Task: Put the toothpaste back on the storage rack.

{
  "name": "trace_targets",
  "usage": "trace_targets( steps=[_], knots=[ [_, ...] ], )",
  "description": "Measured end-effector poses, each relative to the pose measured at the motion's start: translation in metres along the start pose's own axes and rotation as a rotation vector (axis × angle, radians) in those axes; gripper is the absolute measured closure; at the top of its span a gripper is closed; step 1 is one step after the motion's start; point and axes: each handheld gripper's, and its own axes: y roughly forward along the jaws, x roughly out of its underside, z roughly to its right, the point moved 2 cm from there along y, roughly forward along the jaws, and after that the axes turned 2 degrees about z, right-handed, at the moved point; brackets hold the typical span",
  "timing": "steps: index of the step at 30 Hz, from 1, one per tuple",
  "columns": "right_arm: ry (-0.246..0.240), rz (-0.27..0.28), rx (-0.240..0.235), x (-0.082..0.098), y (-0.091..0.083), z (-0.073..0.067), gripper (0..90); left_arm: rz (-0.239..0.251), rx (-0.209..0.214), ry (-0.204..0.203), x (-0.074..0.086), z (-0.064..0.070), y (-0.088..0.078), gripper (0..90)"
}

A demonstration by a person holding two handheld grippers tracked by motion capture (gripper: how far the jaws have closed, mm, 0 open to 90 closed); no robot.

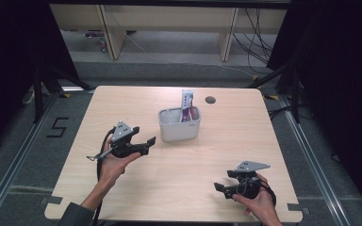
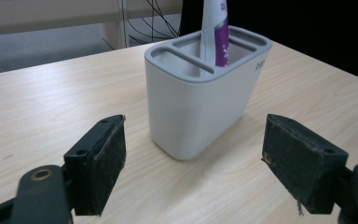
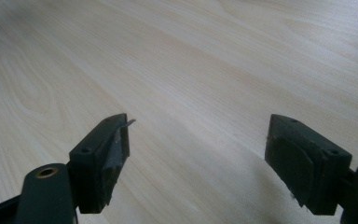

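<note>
With both grippers' fingers spread and empty, the left gripper [image 1: 143, 141] is facing the grey holder [image 2: 200, 98] standing mid-table [image 1: 136, 188], a light, rigid, smooth-walled tub probably best pinched across its narrow sides, while the right gripper [image 1: 222, 185] is hovering well apart.

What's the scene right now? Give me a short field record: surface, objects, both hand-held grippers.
surface: light wood table
holder: grey compartment holder, upright, toward the table's far middle
holder contents: white and purple tube standing in a compartment on the holder's right side, top above the rim
left hand-held gripper: open, holding nothing, jaws pointed at the holder, short of it
right hand-held gripper: open, holding nothing, near the table's front right, jaws over bare wood
table hole: dark round hole near the far edge
</note>
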Motion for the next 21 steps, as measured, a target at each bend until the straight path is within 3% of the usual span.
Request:
trace_targets(
  steps=[1,4,5,9,11,13,14,17,18,21],
  knots=[
    [-0.019,0.004,-0.003,0.000,0.001,0.001,23.0,-0.002,-0.001,0.003,0.002,0.000,-0.001,20.9],
    [0.026,0.002,0.022,0.001,0.000,-0.003,22.9,-0.008,0.007,0.003,0.008,-0.002,-0.004,20.5],
    [-0.007,0.005,0.031,0.000,0.000,-0.001,22.9,-0.011,-0.001,0.003,0.009,-0.002,-0.006,20.1],
    [-0.005,0.006,0.030,0.000,0.000,-0.002,23.0,-0.011,-0.002,0.001,0.015,-0.002,-0.011,19.9],
    [0.024,-0.003,0.020,0.001,0.000,-0.003,22.9,-0.013,0.002,0.001,0.019,-0.001,-0.014,19.6],
    [0.003,0.008,0.015,0.001,0.000,-0.001,23.0,-0.018,0.014,-0.001,0.022,-0.001,-0.016,19.4],
    [-0.018,0.010,0.034,0.001,-0.002,0.000,23.0,-0.019,0.020,-0.004,0.024,0.000,-0.018,19.2],
    [-0.024,0.013,0.015,0.001,-0.002,0.001,23.0,-0.020,0.033,-0.001,0.029,0.002,-0.021,18.7],
    [0.020,0.002,0.005,0.002,-0.002,-0.002,22.9,-0.029,0.035,0.003,0.032,0.002,-0.023,18.6],
    [-0.010,0.017,0.035,0.001,-0.003,-0.001,23.0,-0.044,0.038,0.007,0.037,0.004,-0.027,18.2]
  ],
)
